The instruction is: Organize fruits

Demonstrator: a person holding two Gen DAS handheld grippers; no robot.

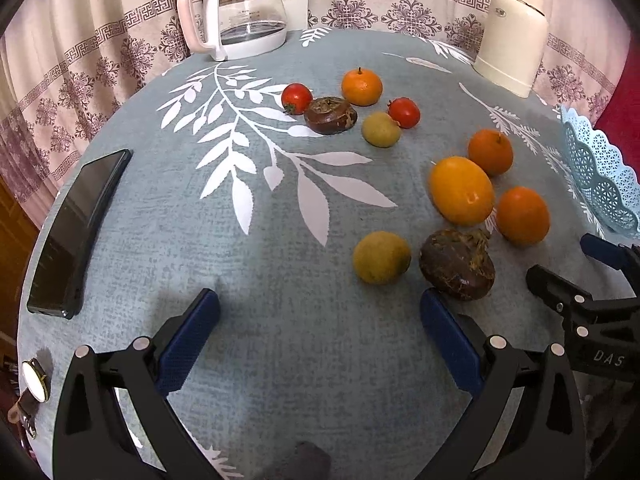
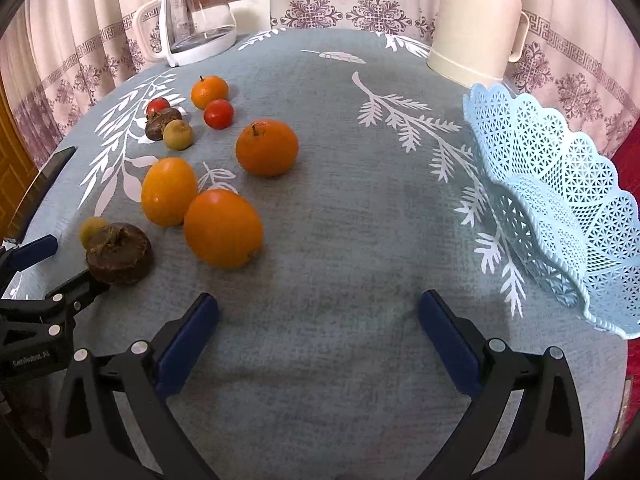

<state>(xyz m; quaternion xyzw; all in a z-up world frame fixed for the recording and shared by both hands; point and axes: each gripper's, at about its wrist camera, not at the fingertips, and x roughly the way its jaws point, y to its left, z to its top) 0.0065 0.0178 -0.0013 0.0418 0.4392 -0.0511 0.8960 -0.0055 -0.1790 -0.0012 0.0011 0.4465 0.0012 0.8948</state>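
Several fruits lie loose on the grey-blue tablecloth. Near me are a brown water chestnut (image 1: 457, 264) (image 2: 119, 253), a yellow-green fruit (image 1: 381, 257), a yellow-orange fruit (image 1: 461, 190) (image 2: 169, 191) and two oranges (image 1: 522, 215) (image 2: 222, 227) (image 2: 267, 147). Farther back are two red tomatoes (image 1: 296, 98) (image 1: 404, 112), a tangerine (image 1: 361, 87), another chestnut (image 1: 330, 115) and a green fruit (image 1: 381, 129). A light blue lattice basket (image 2: 560, 208) (image 1: 600, 176) stands empty at the right. My left gripper (image 1: 320, 320) is open and empty, just short of the near chestnut. My right gripper (image 2: 319, 322) is open and empty over bare cloth.
A glass kettle (image 1: 240, 8) stands at the back left and a cream thermos jug (image 1: 514, 28) at the back right. A black phone (image 1: 76, 232) and a wristwatch (image 1: 34, 380) lie near the table's left edge. Curtains hang behind the round table.
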